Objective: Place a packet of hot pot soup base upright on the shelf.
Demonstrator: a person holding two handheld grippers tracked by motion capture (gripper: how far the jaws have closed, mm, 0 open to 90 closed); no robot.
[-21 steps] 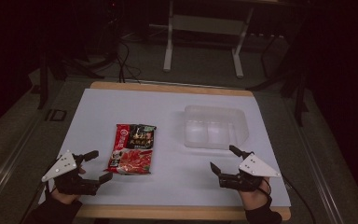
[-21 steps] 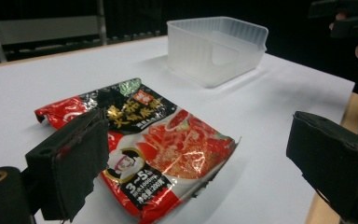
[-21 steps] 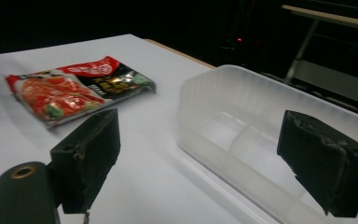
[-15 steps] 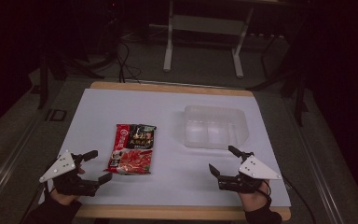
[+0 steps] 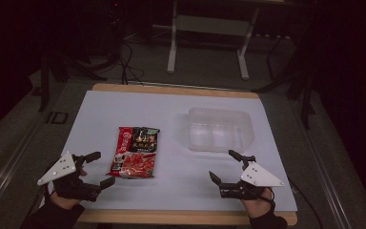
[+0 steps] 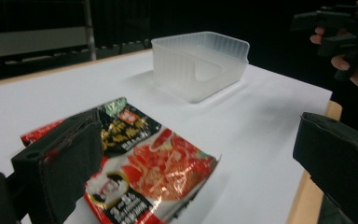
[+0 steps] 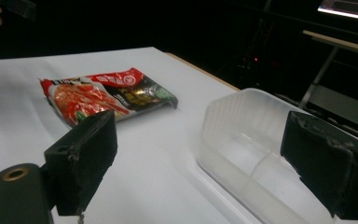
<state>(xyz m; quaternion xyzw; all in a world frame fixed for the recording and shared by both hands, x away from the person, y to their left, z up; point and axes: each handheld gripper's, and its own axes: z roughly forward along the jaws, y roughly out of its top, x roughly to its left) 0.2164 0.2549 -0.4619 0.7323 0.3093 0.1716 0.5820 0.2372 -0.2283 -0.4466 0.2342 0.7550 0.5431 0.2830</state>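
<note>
Two claws hover released: the left claw (image 5: 96, 169) has the noodle packet (image 5: 137, 151) just ahead of it, the right claw (image 5: 227, 167) stands before the clear tub (image 5: 219, 129). Probably light, crinkly and slippery; grip its near edge.

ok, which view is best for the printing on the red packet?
Left gripper view: the red packet lies close, its print large. The right gripper view shows it farther off and slanted; the high view shows it whole but small.
</note>
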